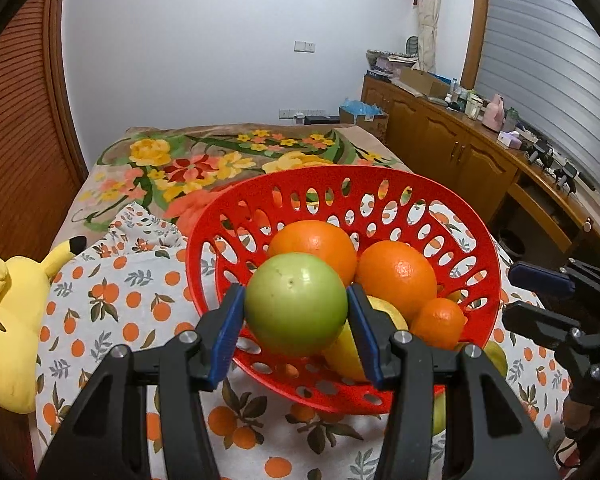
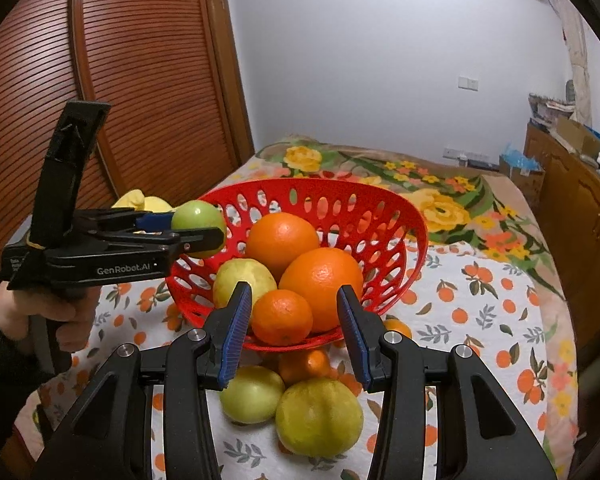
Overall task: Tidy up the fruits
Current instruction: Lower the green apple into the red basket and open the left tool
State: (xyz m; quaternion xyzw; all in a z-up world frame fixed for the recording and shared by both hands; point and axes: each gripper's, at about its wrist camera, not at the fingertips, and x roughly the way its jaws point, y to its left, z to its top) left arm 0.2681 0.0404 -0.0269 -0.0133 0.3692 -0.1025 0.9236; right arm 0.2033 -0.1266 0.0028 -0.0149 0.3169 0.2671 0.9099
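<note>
A red perforated basket (image 1: 204, 240) stands on the orange-print cloth and holds two large oranges (image 1: 314, 244), a small orange (image 1: 438, 322) and a yellow-green fruit (image 2: 240, 280). My left gripper (image 1: 296, 300) is shut on a green apple (image 1: 296, 304) and holds it over the basket's near-left rim; in the right wrist view the apple (image 2: 198, 216) hangs at the rim. My right gripper (image 2: 294, 332) stands open and empty just short of the basket. Below it on the cloth lie two yellow-green fruits (image 2: 252, 394) and a small orange (image 2: 304, 364).
A yellow plush toy (image 1: 8, 320) lies at the bed's left edge beside a louvred wooden wardrobe (image 2: 140, 80). A flowered blanket (image 1: 204, 164) covers the far bed. A cluttered wooden cabinet (image 1: 460, 144) runs along the right. A hand (image 2: 60, 316) grips the left tool.
</note>
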